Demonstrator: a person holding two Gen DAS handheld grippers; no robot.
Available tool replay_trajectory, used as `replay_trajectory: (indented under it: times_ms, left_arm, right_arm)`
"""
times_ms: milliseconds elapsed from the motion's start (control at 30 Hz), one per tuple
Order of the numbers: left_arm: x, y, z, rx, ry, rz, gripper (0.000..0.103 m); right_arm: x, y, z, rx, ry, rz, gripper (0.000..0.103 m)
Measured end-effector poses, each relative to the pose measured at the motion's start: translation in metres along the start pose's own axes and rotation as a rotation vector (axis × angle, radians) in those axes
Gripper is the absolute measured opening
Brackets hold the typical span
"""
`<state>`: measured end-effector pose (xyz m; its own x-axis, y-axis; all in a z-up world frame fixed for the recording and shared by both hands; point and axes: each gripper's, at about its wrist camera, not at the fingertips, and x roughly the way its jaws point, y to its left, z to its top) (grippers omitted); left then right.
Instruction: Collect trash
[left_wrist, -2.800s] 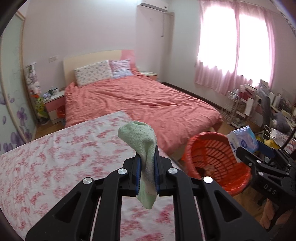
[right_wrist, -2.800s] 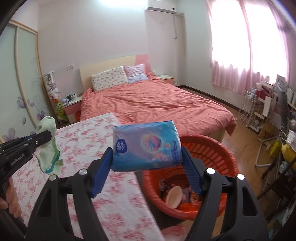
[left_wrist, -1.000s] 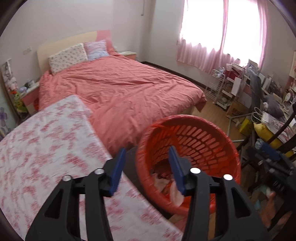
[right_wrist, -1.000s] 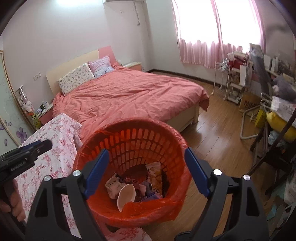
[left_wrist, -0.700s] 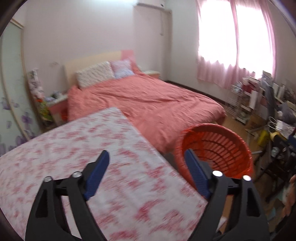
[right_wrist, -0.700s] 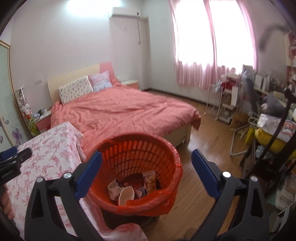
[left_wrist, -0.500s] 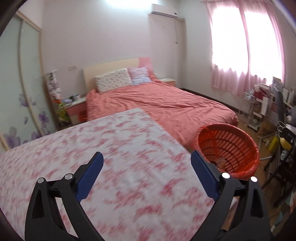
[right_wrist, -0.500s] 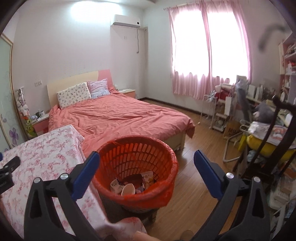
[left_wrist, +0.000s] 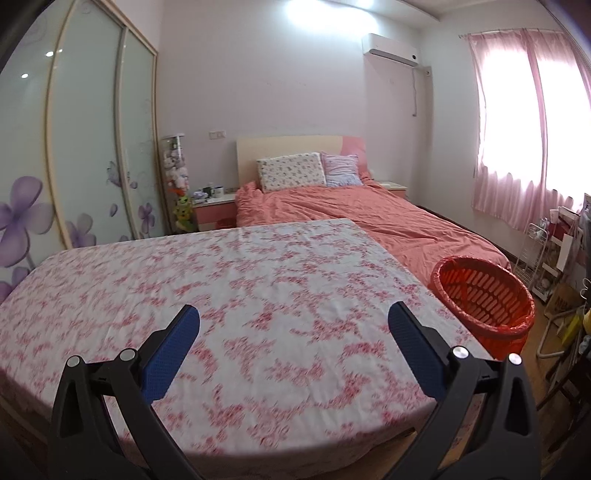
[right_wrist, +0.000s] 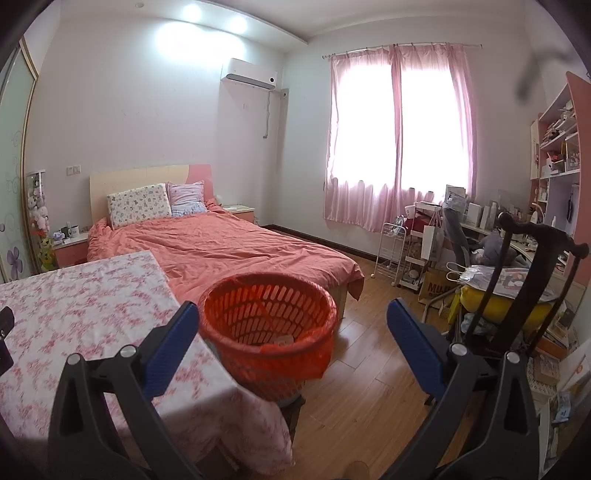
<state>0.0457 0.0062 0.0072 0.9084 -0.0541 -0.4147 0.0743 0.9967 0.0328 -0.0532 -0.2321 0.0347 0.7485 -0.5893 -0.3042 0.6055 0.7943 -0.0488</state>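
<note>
Both tongs gaped empty.
Left gripper (left_wrist: 293, 345), right gripper (right_wrist: 291, 341); basket (right_wrist: 267, 325), centre frame, looked light, liftable by its stiff rim.

The counter's cloth (left_wrist: 258, 288) was white with pink florals; the basket (right_wrist: 267, 317) orange-red; the bed cover (right_wrist: 229, 251) salmon.
</note>
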Motion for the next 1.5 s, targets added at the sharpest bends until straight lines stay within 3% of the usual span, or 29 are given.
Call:
replay_trajectory:
  times_ms: [367,600,767,1500]
  left_arm:
    - [-0.023,0.014,-0.022,-0.031,0.01,0.009,0.101]
    - [-0.019,0.017,-0.031,-0.067,0.089,-0.027,0.101]
    - [-0.019,0.016,-0.034,-0.079,0.13,-0.035,0.101]
    - [-0.031,0.015,-0.024,-0.061,0.099,0.001,0.101]
  right_arm:
    - [-0.02,0.023,-0.013,-0.052,0.079,0.039,0.099]
    - [-0.009,0.027,-0.026,-0.05,0.187,0.048,0.099]
    - [-0.01,0.029,-0.027,-0.049,0.196,0.058,0.099]
    - [-0.019,0.028,-0.02,-0.022,0.196,0.111,0.099]
